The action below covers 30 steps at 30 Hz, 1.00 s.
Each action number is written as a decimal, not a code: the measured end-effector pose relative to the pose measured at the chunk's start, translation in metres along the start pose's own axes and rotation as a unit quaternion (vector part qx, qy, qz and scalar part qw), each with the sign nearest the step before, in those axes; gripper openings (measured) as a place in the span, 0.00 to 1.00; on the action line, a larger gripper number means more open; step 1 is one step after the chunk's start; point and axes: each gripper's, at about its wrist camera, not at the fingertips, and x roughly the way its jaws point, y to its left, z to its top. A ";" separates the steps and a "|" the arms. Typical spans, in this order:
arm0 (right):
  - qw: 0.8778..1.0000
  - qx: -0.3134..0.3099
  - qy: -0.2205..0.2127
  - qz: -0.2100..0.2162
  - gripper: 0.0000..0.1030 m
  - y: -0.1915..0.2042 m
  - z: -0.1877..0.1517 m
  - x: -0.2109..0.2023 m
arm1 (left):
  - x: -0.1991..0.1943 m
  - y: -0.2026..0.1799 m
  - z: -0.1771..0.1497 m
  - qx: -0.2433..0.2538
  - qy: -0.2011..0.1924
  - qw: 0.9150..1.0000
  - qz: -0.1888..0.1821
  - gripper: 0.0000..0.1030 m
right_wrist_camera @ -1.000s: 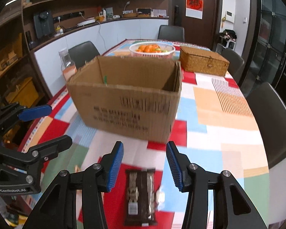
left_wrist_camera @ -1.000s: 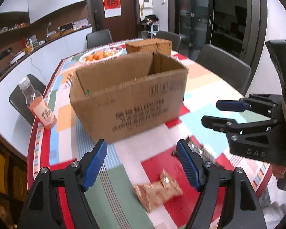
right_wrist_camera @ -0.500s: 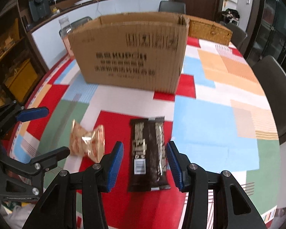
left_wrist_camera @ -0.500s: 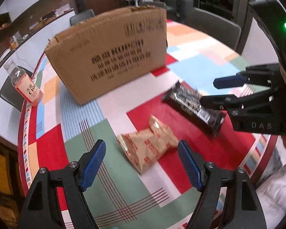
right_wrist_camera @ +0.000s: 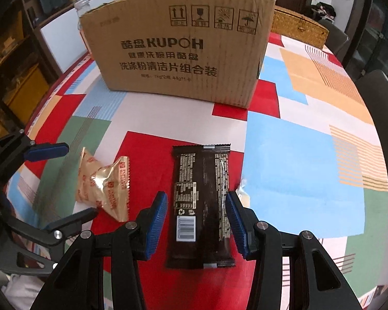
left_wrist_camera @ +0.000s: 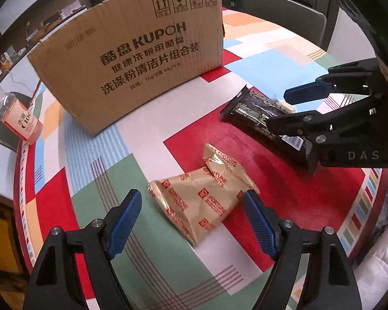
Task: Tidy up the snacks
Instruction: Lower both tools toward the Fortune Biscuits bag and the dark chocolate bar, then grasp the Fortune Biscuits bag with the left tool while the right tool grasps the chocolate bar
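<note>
A tan biscuit packet (left_wrist_camera: 201,199) (right_wrist_camera: 103,183) lies crumpled on the patchwork tablecloth. My left gripper (left_wrist_camera: 192,196) (right_wrist_camera: 81,178) straddles it, jaws opening; the left pad stands clear of the wrapper and the right pad sits at its edge. Beside it lies a long dark snack bar packet (right_wrist_camera: 201,201) (left_wrist_camera: 256,116), flat, barcode up. My right gripper (right_wrist_camera: 196,199) (left_wrist_camera: 279,111) is lowered around this bar with a blue pad on each long side, and a thin gap shows on the left. A brown cardboard box (left_wrist_camera: 132,59) (right_wrist_camera: 178,51) stands behind both packets.
An orange drink bottle (left_wrist_camera: 20,121) stands left of the box near the table edge. A woven basket (right_wrist_camera: 297,23) sits behind the box on the right. A small pale wrapper scrap (right_wrist_camera: 243,193) lies by the dark bar. Dark chairs (right_wrist_camera: 380,95) ring the table.
Both grippers have sunk toward the table and tipped downward. Each packet now lies between its gripper's fingers. The left jaws stand a little wider than before.
</note>
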 end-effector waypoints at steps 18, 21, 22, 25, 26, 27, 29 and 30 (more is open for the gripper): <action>0.999 -0.015 0.030 0.011 0.46 -0.002 0.024 0.030 | 0.023 0.030 0.021 -0.102 0.001 0.994 -0.044 0.73; 0.999 -0.019 0.030 0.009 0.48 -0.001 0.030 0.034 | 0.027 0.036 0.023 -0.120 0.001 0.992 -0.046 0.73; 0.999 -0.021 0.030 0.008 0.50 0.000 0.031 0.035 | 0.028 0.037 0.024 -0.124 0.001 0.991 -0.047 0.73; 0.999 -0.026 0.030 0.000 0.53 0.001 0.033 0.040 | 0.030 0.038 0.027 -0.130 -0.002 0.990 -0.047 0.73; 0.999 -0.026 0.033 -0.002 0.53 0.001 0.034 0.042 | 0.032 0.038 0.029 -0.131 -0.002 0.990 -0.046 0.73; 0.999 -0.024 0.036 -0.001 0.53 0.000 0.034 0.044 | 0.033 0.038 0.030 -0.131 -0.002 0.990 -0.044 0.73; 0.999 -0.011 0.047 0.008 0.53 -0.003 0.033 0.050 | 0.036 0.039 0.031 -0.133 -0.001 0.990 -0.043 0.73; 0.999 -0.006 0.043 0.011 0.54 -0.004 0.033 0.051 | 0.037 0.039 0.030 -0.135 -0.001 0.990 -0.043 0.73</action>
